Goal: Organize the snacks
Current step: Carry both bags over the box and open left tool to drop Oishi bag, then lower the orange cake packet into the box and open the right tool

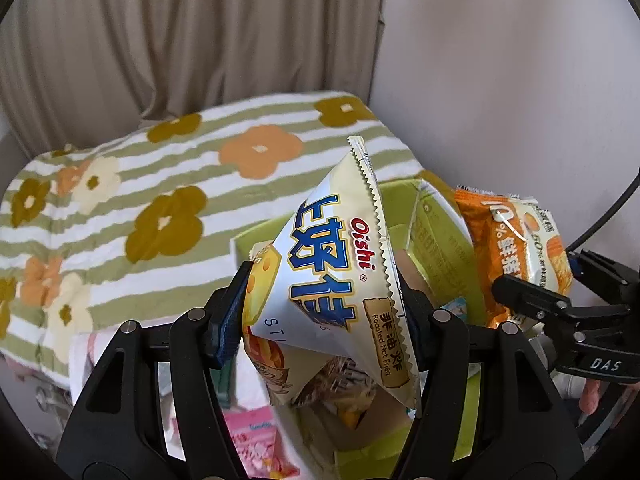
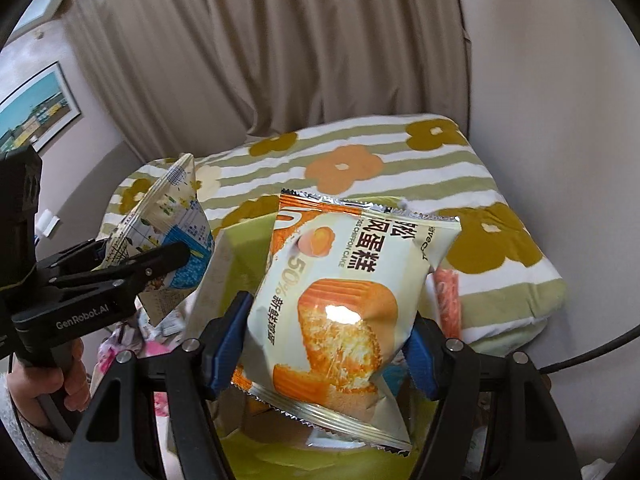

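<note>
My left gripper (image 1: 324, 312) is shut on a cream Oishi snack bag (image 1: 332, 280) with blue lettering, held above an open green box (image 1: 452, 248). It also shows at the left of the right wrist view (image 2: 168, 236), in the left gripper (image 2: 132, 264). My right gripper (image 2: 328, 336) is shut on an orange and cream chiffon cake packet (image 2: 344, 280), held over the same green box (image 2: 240, 248). That packet shows at the right of the left wrist view (image 1: 516, 248), with the right gripper (image 1: 532, 300) on it.
A striped green and white cushion with flower print (image 1: 160, 200) lies behind the box, below beige curtains (image 2: 260, 60). Pink snack packets (image 1: 256, 444) lie low on the left. A black cable (image 2: 600, 344) runs at the right. A framed picture (image 2: 36, 112) hangs at the left.
</note>
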Tool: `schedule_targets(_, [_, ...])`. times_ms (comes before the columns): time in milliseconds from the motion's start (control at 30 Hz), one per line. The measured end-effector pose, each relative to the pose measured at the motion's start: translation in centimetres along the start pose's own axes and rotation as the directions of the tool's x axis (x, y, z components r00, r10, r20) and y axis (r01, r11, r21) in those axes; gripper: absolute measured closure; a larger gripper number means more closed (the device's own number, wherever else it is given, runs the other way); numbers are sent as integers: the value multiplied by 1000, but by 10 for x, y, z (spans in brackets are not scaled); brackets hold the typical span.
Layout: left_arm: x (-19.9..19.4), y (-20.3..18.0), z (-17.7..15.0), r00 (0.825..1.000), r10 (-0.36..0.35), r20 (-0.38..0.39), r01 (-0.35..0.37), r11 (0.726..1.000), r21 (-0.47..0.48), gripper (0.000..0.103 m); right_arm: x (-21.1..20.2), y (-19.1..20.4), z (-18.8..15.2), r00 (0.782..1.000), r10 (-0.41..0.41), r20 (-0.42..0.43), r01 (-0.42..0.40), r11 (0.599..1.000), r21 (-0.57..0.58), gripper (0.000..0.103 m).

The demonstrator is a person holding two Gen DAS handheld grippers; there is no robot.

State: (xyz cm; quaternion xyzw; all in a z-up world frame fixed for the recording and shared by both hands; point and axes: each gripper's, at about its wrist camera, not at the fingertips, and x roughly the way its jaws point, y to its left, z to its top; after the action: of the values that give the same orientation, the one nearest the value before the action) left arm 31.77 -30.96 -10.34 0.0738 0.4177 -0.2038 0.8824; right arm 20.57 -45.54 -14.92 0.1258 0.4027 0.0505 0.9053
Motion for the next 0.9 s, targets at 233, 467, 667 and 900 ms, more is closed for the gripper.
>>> schedule_targets(233, [39, -4, 11, 997, 53, -52, -50, 998, 47, 1, 21, -16, 7, 999, -13, -47, 16, 998, 59, 38])
schedule_targets(467, [38, 1, 1, 992, 107, -69, -100, 990, 96, 1, 36, -17, 8, 995, -34, -94, 39, 998, 57, 38])
schedule_targets(667, [27, 12, -19, 990, 109, -85, -103, 992, 74, 1, 60, -8, 11, 989, -25, -144, 23, 1000, -19, 37])
schedule_targets(900, [25, 18, -29, 988, 114, -103, -110, 993, 42, 1, 82, 1, 16, 985, -34, -167, 18, 995, -96, 34])
